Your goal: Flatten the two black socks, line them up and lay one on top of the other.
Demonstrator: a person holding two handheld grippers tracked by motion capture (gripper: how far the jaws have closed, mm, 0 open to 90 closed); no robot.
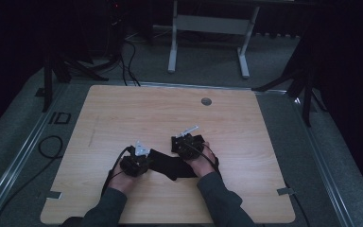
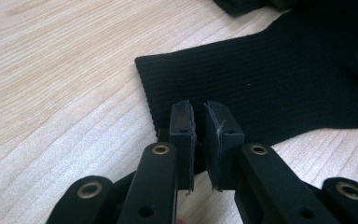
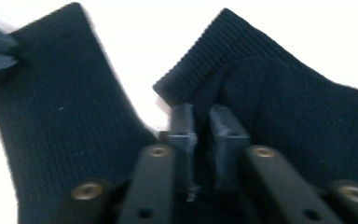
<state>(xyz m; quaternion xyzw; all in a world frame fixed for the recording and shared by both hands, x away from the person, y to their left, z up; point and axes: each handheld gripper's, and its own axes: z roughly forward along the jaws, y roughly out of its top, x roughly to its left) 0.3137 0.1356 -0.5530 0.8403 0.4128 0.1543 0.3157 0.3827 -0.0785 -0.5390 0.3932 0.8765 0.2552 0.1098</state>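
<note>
High view first: a person stands at the near edge of a wooden table [image 1: 123,109], each hand working a two-jaw tool over a black knitted sock or pair of socks [image 1: 168,163] lying towards the near edge, roughly midway between the left and right sides. The left gripper [image 1: 136,161] sits at the cloth's left end, the right gripper [image 1: 189,144] at its right end, closer to the table's middle. My judgement is that the work, whether folding or pairing the cloth, is at an early stage: both ends appear taken up, yet the fabric lies spread and partly rumpled, with no finished fold to be seen. In the left gripper view the jaws stand nearly closed, a narrow slit between the pads [image 2: 182,135], with the ribbed edge of the cloth [image 2: 261,88] running down into that slit; it appears pinched, though thinly. In the right gripper view, which is blurred, the jaws are likewise drawn almost together at the ribbed cuff [image 3: 200,70], with fabric bunched around and between them, so a hold on the cloth is probable. A second dark panel [image 3: 51,102] lies to the left there.
</note>
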